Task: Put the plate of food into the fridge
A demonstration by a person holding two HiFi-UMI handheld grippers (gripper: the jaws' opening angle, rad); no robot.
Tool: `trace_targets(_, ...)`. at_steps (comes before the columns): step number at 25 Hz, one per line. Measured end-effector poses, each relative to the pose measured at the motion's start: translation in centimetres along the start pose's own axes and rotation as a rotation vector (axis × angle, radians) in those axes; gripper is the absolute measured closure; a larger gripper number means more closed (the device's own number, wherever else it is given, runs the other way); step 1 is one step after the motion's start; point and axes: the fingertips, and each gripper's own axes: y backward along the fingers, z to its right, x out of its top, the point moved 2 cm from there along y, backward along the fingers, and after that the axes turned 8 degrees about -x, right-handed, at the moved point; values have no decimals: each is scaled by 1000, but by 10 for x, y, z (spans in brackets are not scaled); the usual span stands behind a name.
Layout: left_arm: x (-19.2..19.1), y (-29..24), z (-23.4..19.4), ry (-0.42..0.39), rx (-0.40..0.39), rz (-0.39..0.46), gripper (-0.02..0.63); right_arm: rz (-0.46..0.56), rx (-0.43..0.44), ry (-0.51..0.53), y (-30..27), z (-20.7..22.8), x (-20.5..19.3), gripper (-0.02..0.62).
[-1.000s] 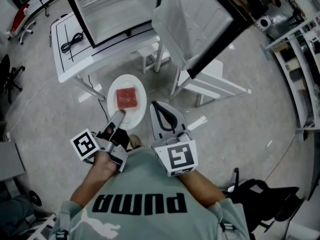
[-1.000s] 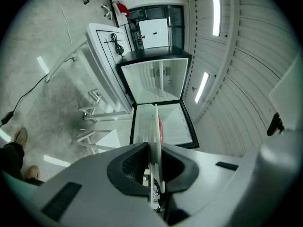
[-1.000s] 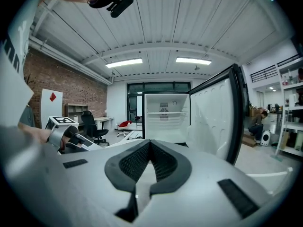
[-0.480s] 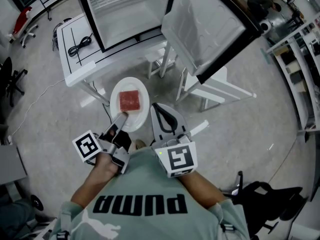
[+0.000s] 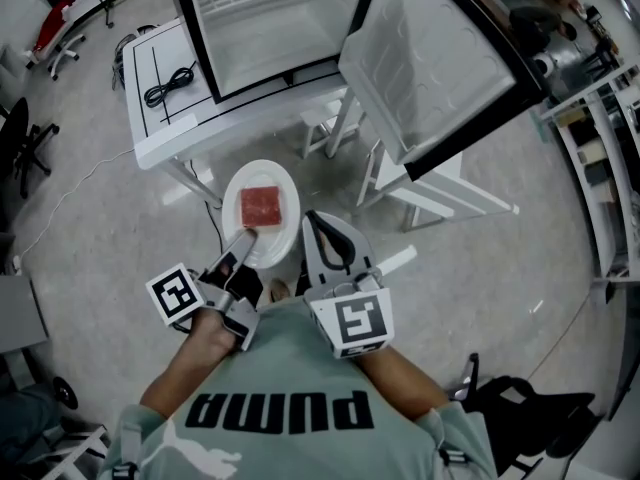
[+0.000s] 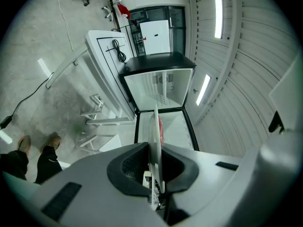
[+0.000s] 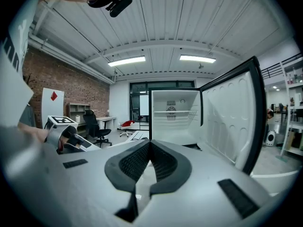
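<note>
A white plate (image 5: pixel 262 213) carries a square red piece of food (image 5: pixel 262 206). My left gripper (image 5: pixel 243 244) is shut on the plate's near rim and holds it level above the floor. In the left gripper view the plate (image 6: pixel 155 131) runs edge-on between the jaws of the left gripper (image 6: pixel 155 149), with the red food (image 6: pixel 161 129) beyond. My right gripper (image 5: pixel 321 224) hovers just right of the plate, shut with nothing in it; its pads meet in the right gripper view (image 7: pixel 150 144). The open fridge (image 5: pixel 270 18) stands ahead, its door (image 5: pixel 440 63) swung out to the right.
A white table (image 5: pixel 160 118) with a black cable (image 5: pixel 168 85) stands under the fridge at the left. White stools (image 5: pixel 440 188) sit below the open door. A black office chair (image 5: pixel 20 143) is at far left, shelving (image 5: pixel 605 138) at far right.
The fridge, table and stools have slid down and right in the head view, so I have come closer to the fridge. The plate stays in the left gripper.
</note>
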Motion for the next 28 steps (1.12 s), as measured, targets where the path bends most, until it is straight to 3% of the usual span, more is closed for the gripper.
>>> trace_targets(8,22,-27,-4,4,3,36,571,-2,45,6,-37,14,3,591)
trace_targets(28,80,-151,-1,-11,19,80,571,1,75,-23,-147,104,28,591)
